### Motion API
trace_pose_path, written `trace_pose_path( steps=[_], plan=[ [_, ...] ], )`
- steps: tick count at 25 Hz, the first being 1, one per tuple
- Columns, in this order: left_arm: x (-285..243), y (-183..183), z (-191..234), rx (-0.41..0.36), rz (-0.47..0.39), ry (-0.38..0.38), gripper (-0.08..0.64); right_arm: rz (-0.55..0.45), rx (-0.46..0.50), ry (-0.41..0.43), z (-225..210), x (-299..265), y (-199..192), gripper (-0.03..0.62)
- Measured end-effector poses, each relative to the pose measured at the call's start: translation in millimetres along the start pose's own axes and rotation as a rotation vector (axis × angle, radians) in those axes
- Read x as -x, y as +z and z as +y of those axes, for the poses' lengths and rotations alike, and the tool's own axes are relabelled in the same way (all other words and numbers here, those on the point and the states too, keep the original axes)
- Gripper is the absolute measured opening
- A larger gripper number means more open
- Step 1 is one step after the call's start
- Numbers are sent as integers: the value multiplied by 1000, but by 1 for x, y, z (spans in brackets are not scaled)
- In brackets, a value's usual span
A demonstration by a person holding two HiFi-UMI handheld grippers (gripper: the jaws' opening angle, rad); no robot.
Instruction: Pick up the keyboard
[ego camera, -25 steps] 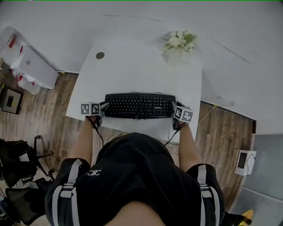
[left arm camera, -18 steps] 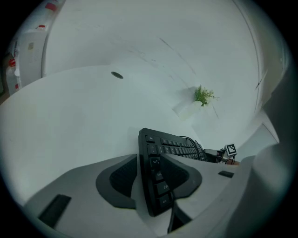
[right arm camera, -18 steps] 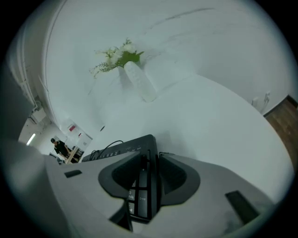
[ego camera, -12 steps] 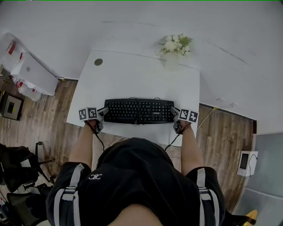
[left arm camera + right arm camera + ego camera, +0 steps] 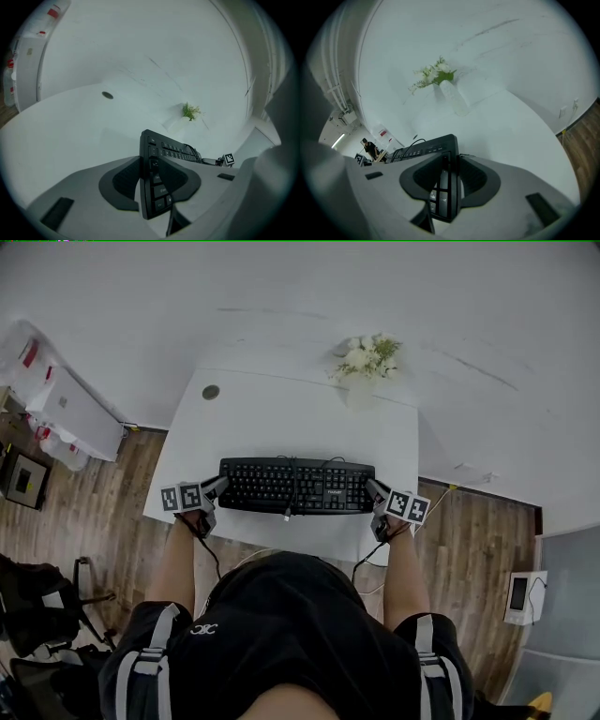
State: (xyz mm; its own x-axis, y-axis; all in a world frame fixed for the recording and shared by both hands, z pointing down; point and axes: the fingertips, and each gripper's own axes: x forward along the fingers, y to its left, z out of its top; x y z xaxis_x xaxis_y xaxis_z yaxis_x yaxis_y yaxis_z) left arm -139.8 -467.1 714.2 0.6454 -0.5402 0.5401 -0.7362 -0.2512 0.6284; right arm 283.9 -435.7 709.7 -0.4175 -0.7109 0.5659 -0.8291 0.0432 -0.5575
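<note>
The black keyboard (image 5: 296,486) hangs level just above the white table (image 5: 281,418), its cable dangling from the near edge. My left gripper (image 5: 219,487) holds the keyboard's left end and my right gripper (image 5: 373,489) its right end. In the left gripper view the keyboard (image 5: 157,187) stands edge-on between the dark pads (image 5: 123,180), which press on it while the jaws are still closing. In the right gripper view the keyboard's other end (image 5: 445,187) is clamped between the pads (image 5: 476,180) in the same way.
A white vase of flowers (image 5: 367,360) stands at the table's far right, and a round grommet (image 5: 211,392) lies at the far left. A white box (image 5: 67,399) sits on the wooden floor to the left. A black chair (image 5: 37,601) is behind at left.
Both grippers have closed tighter on the keyboard's ends and risen. The keyboard has come up off the table with them, and its cable now hangs free.
</note>
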Motion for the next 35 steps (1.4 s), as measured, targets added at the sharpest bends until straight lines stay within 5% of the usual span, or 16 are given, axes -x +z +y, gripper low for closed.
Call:
trace_pose_path(
  steps=[10,24,35],
  plan=[
    [47,93,-80,-218,-221,-78,133,-280,169,76,66,66,109,118],
    [191,216,-230,-499,-683,-194,138,-739,433,151,216,228,232,115],
    [221,220,-251,-532,-731,-222,138,-823,413,176,234,255,231,112]
  ],
)
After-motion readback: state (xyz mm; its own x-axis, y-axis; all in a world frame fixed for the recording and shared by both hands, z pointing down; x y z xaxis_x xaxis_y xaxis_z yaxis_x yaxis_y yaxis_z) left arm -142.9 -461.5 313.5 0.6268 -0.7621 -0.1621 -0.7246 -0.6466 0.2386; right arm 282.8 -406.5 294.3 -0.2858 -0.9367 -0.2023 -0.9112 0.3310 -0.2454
